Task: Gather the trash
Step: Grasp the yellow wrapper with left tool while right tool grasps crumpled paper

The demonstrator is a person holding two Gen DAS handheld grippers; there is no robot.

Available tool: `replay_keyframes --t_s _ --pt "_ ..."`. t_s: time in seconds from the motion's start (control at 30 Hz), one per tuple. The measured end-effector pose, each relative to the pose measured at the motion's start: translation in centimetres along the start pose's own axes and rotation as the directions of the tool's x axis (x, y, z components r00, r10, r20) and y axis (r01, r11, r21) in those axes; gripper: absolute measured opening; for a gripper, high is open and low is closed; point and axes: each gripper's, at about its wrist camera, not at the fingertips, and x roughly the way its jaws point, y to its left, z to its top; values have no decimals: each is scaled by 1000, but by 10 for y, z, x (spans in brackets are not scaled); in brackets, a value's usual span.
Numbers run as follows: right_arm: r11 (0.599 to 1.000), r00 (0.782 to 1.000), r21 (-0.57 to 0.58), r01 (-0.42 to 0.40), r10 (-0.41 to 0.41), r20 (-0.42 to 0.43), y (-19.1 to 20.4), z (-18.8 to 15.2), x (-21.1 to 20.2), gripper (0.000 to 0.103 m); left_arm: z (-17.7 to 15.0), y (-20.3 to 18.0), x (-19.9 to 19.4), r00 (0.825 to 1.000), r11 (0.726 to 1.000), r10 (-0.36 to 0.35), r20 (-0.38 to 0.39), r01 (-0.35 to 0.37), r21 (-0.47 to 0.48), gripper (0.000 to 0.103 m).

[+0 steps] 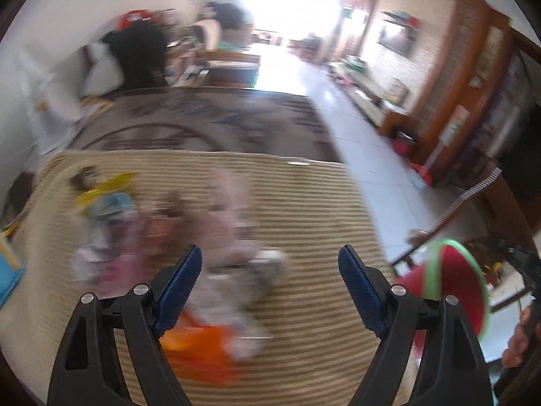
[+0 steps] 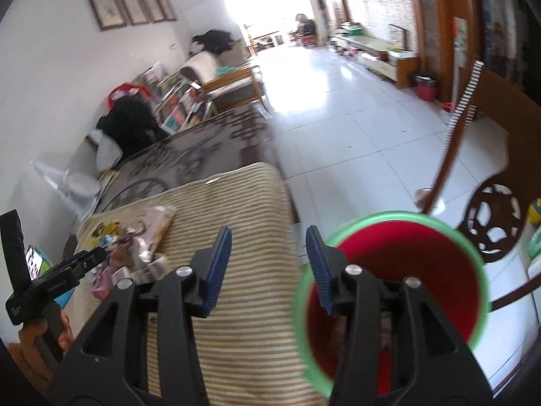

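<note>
A blurred heap of trash wrappers [image 1: 216, 223], pink, white, yellow and orange, lies on a beige striped cloth [image 1: 304, 203]. My left gripper [image 1: 270, 250] hangs open above the near right side of the heap, with nothing between its blue pads. A red bin with a green rim [image 1: 456, 270] stands off the cloth's right edge. In the right wrist view my right gripper [image 2: 268, 231] is open and empty. Its left finger is over the striped cloth [image 2: 250, 304] and its right finger over the red bin [image 2: 405, 260]. The trash heap [image 2: 135, 237] lies to its far left.
The cloth covers the near end of a dark patterned table [image 1: 203, 118]. A carved wooden chair [image 2: 490, 223] stands right of the bin on a white tiled floor [image 2: 355, 118]. Books and bags crowd the wall side. A hand [image 2: 37, 335] grips a black tool at the left.
</note>
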Motion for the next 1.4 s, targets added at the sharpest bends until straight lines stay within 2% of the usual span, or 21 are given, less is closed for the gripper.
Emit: replay_keyframes --t_s 0.17,0.23,0.3,0.4,0.57,0.73,0.8,0.83,0.93,1.0,1.03,1.07,1.13,1.27,1.4 --pt "998 998 -51 -41 38 -50 73 -13 22 48 15 97 -4 995 995 99 5 -99 -29 79" --pt "996 996 -74 -59 53 -70 106 -19 32 52 23 129 1 992 992 126 -4 -126 -20 79" --pt "993 994 -84 -78 70 -89 133 -26 43 52 35 163 13 990 991 135 -38 -135 12 79" --pt "991 990 -86 -100 90 -109 169 -35 56 52 47 189 32 987 987 141 -76 -134 84 79" --pt "993 988 -74 -97 87 -125 207 -47 69 52 72 203 84 979 980 118 -166 -88 179 78" --pt "996 990 -64 -54 45 -136 232 -55 77 52 85 203 140 963 967 105 -247 -41 250 78" --pt "998 990 -60 -36 27 -142 238 -56 81 52 85 203 165 944 965 81 -321 5 261 78" --pt "998 989 -59 -30 22 -145 240 -56 83 54 83 204 178 925 966 72 -373 29 257 79" --pt "997 988 -75 -17 5 -156 251 -53 92 57 72 216 193 902 974 74 -424 27 226 80" --pt "996 985 -92 -20 4 -170 258 -50 103 57 70 223 186 919 980 43 -393 38 198 79" --pt "994 984 -102 -24 6 -180 262 -49 109 57 69 228 181 923 983 46 -381 25 179 72" --pt "993 980 -115 -32 9 -197 267 -47 120 57 70 232 177 928 987 31 -371 29 157 52" --pt "990 974 -134 -48 17 -226 276 -43 140 57 69 244 169 932 994 -5 -363 43 97 40" --pt "980 961 -188 -66 11 -278 296 -39 184 57 65 257 146 949 998 -37 -313 53 42 35" --pt "969 945 -245 -43 -40 -326 308 -42 227 57 63 268 115 968 998 -61 -243 60 -12 35"
